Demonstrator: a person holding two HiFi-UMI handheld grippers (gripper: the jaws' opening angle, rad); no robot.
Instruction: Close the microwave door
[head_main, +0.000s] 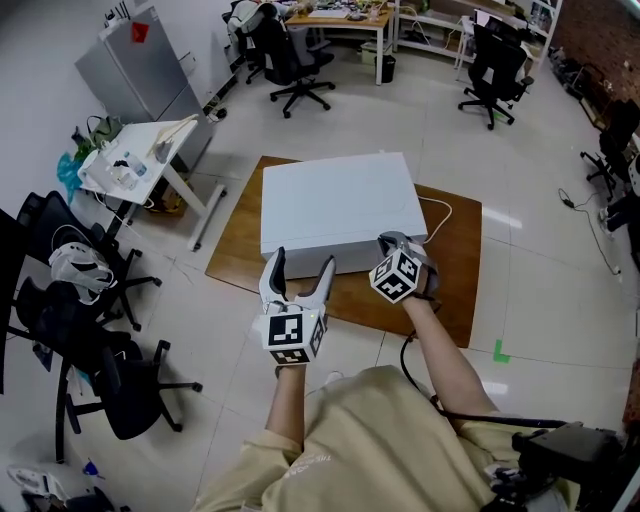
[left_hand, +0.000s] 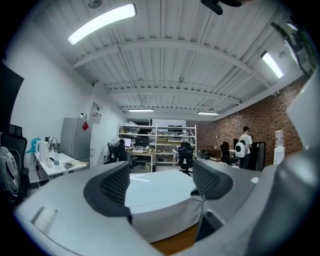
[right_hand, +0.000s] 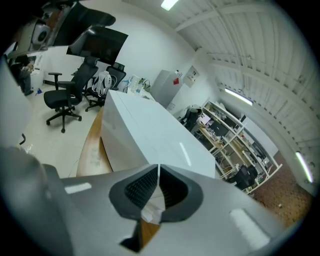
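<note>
Your left gripper (head_main: 303, 262): jaws wide apart, nothing between them, in front of the microwave (head_main: 340, 205). Your right gripper (head_main: 388, 242): jaws pressed together, empty, at its near right corner. The microwave sits on the wooden table (head_main: 455, 262). A white cable (head_main: 441, 211) trails to the right. Office chairs (head_main: 100, 372) stand on the tiled floor (head_main: 545, 290).

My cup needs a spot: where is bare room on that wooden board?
Right of the microwave, the wooden board is bare up to its edge, bar a white cable at the back. The microwave's top is bare too. The front strip is crowded by the left gripper and right gripper.
</note>
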